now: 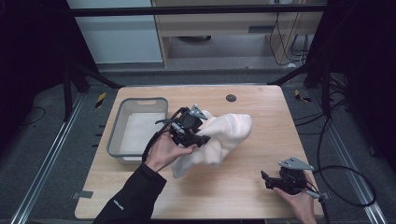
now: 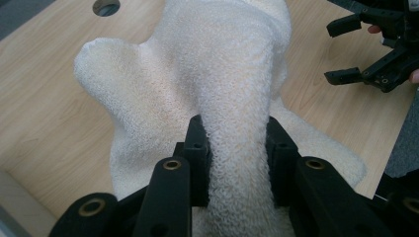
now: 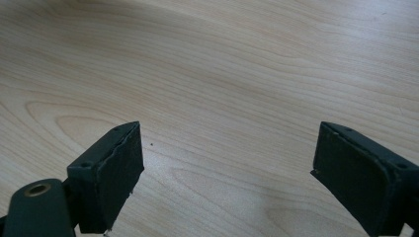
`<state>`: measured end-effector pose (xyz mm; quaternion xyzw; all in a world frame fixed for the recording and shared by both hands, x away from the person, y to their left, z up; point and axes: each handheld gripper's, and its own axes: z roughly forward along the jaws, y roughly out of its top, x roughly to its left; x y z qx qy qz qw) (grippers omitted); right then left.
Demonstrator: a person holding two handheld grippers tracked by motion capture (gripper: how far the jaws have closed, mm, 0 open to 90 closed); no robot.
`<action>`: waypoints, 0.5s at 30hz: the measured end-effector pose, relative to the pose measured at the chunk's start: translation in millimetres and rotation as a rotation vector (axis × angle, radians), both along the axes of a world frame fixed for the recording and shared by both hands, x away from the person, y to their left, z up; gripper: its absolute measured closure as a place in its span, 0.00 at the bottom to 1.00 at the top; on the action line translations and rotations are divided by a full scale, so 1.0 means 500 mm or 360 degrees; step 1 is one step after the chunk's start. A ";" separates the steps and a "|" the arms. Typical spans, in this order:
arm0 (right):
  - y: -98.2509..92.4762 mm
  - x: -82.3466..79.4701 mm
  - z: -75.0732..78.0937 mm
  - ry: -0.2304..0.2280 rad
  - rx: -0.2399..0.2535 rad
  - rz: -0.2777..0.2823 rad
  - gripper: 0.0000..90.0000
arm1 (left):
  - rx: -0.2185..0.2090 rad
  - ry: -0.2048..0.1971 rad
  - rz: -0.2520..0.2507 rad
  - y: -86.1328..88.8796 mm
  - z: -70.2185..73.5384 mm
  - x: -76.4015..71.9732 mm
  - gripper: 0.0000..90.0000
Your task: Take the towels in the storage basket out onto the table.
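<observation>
in the left gripper view the white towel [image 2: 232, 89] runs off the top edge and, below the pinch, off the bottom edge, so its ends cannot be seen. the table [image 2: 44, 123] under it is covered. at the top right corner the right gripper [image 2: 368, 49] is cut off by the edge. in the high view the grey bin [image 1: 116, 135] has its near right corner hidden behind the left hand [image 1: 163, 151].

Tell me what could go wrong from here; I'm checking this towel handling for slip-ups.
1. The left gripper pinches just one bunched fold of the white towel, so the fold may slip out from between its fingers.
2. Most of the towel lies on the wooden table; if it goes to the grey bin, a trailing part could catch on the rim.
3. The right gripper rests open, apart from the towel, giving no support.
</observation>
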<state>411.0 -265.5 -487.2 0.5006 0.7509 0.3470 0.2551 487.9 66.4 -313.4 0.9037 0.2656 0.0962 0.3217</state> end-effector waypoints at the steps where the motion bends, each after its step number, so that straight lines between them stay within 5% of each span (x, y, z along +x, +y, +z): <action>1: 0.000 0.000 0.000 0.0004 0.0005 -0.0005 0.13 | 0.0003 0.0004 -0.0004 -0.003 -0.004 0.001 0.77; 15: -0.003 -0.002 0.001 0.0001 -0.0017 -0.0003 0.13 | 0.0036 0.0047 -0.0030 -0.044 -0.070 0.007 0.77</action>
